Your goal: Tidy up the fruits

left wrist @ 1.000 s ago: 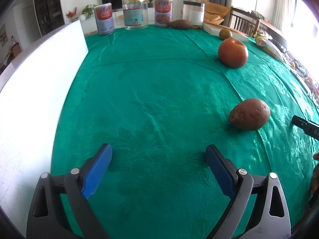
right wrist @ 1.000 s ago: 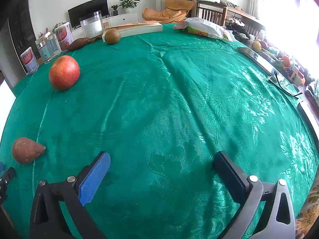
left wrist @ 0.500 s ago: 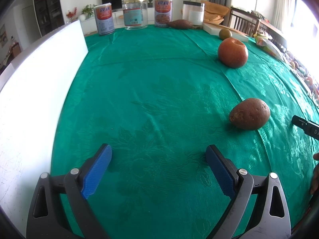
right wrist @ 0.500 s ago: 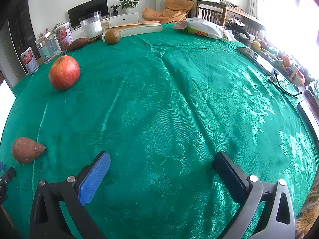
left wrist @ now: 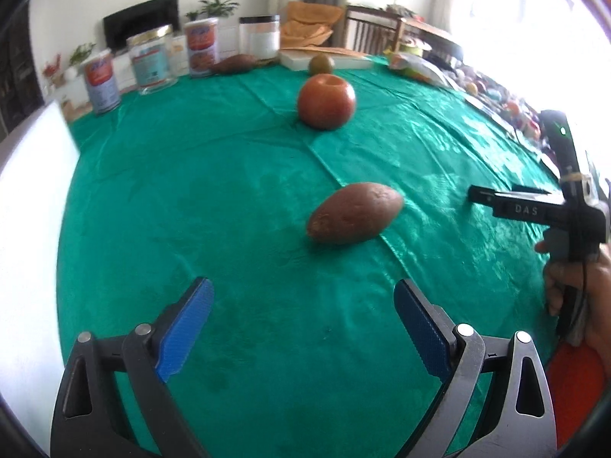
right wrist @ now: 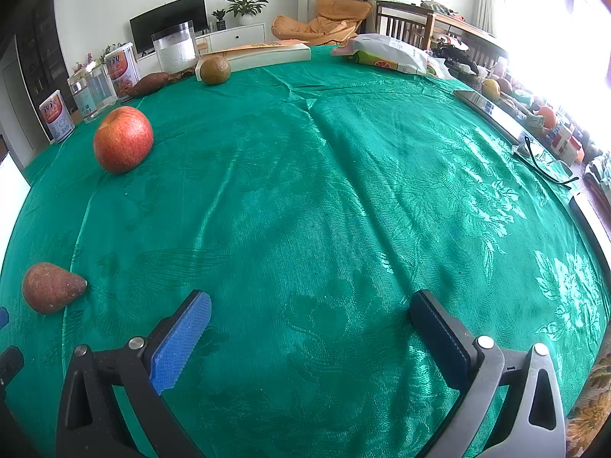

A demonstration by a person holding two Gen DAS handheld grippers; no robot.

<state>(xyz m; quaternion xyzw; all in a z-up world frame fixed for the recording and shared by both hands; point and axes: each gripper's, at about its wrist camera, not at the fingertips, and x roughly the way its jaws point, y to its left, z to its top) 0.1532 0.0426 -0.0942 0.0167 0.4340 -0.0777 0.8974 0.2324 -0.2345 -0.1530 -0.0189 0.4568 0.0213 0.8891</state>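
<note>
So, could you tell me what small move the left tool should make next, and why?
Probably ease the left tool forward toward the sweet potato: its jaws are open and empty, and that is the nearest item ahead, lying free on the green cloth.

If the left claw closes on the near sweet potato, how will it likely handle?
The sweet potato looks firm, so it probably won't squash. Its tapered ends suggest it may pivot or roll if pushed. The open left claw seems wide enough, and its matte skin likely grips well.
</note>
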